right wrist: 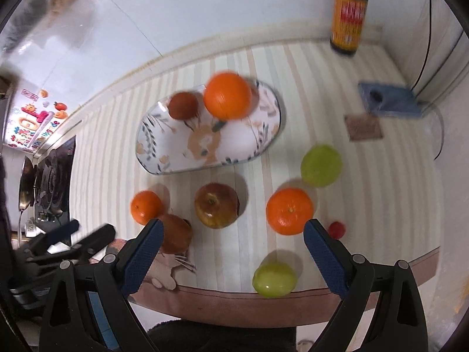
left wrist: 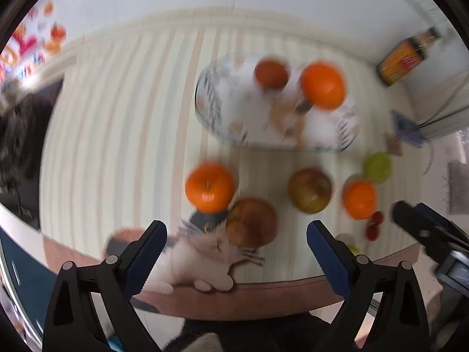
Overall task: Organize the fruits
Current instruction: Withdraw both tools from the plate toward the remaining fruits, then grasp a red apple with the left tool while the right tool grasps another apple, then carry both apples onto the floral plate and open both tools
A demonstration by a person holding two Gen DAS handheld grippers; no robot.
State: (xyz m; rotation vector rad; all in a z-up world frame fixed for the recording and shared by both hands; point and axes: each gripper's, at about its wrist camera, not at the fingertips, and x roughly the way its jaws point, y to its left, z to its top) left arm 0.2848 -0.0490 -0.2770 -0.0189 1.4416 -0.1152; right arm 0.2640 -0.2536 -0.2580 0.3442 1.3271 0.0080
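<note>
An oval patterned plate (right wrist: pixel 164 146) lies on the striped mat and holds an orange (right wrist: pixel 227 96) and a brown-red fruit (right wrist: pixel 183 105); it also shows in the left wrist view (left wrist: pixel 222 117). Loose on the mat are two oranges (right wrist: pixel 289 211) (right wrist: pixel 145 206), two apples (right wrist: pixel 217 205) (right wrist: pixel 176 231), two green fruits (right wrist: pixel 321 165) (right wrist: pixel 274 278) and a small red tomato (right wrist: pixel 336 229). My left gripper (left wrist: pixel 236 252) is open and empty above an apple (left wrist: pixel 252 221) and an orange (left wrist: pixel 209 186). My right gripper (right wrist: pixel 231 249) is open and empty near the mat's front edge.
A dark sauce bottle (right wrist: pixel 348 11) stands at the back by the wall. A blue box (right wrist: pixel 390 101) and a small brown card (right wrist: pixel 363 127) lie at the right with cables. A stove (right wrist: pixel 52 176) is at the left. A cat picture (left wrist: pixel 205 255) decorates the mat's front.
</note>
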